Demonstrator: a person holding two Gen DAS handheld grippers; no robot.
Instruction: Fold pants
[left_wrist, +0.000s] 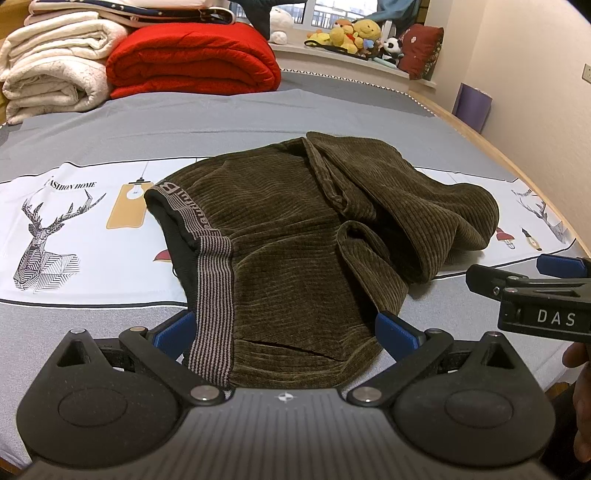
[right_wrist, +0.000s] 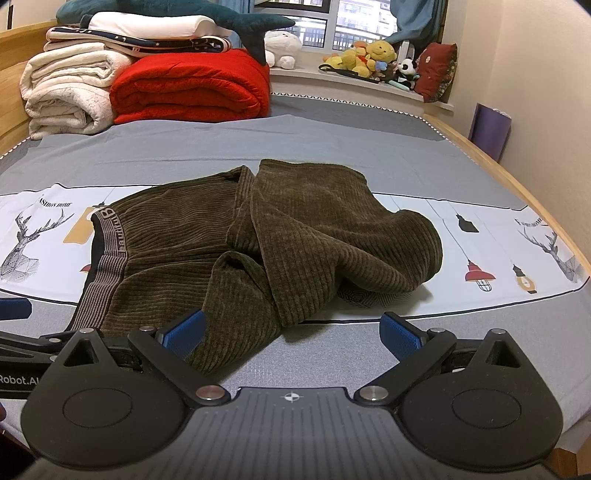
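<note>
nearest, the left claw (left_wrist: 284, 332) and right claw (right_wrist: 291, 332) hang spread wide and empty at the near hem of olive corduroy pants (left_wrist: 295, 236), which lie bunched mid-bed (left_wrist: 240, 122). folding looks barely begun; next, likely pinch the waistband (left_wrist: 214, 295) and flatten the legs.

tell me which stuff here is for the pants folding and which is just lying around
For the job:
pants
left gripper, open
right gripper, open
bed

Just lying about:
red blanket
white blankets
stuffed toys
red cushion
purple mat
</note>
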